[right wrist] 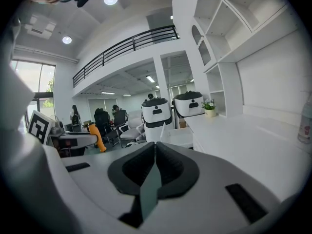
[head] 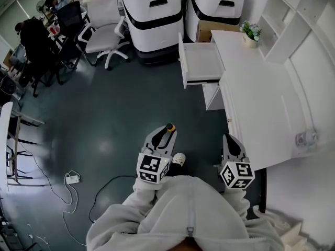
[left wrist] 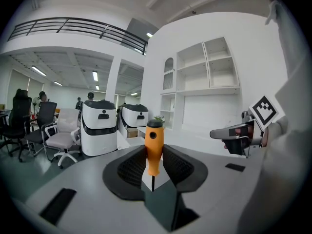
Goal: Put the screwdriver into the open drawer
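The screwdriver (left wrist: 153, 147) has an orange handle with a black cap and stands upright between the jaws of my left gripper (left wrist: 155, 156), which is shut on it. In the head view the left gripper (head: 167, 134) is over the dark floor, well short of the open white drawer (head: 201, 63) that juts out from the white desk (head: 267, 103). My right gripper (head: 232, 141) is at the desk's near corner. Its jaws are shut with nothing between them (right wrist: 154, 150). The right gripper view shows the drawer (right wrist: 176, 137) ahead and the screwdriver (right wrist: 99, 137) at far left.
Two white-and-black machines (head: 157, 14) stand beyond the drawer, with a white office chair (head: 104, 33) to their left. A small potted plant (head: 251, 33) and a clear bottle (head: 306, 138) sit on the desk. A power strip (head: 72, 179) with cables lies on the floor at left.
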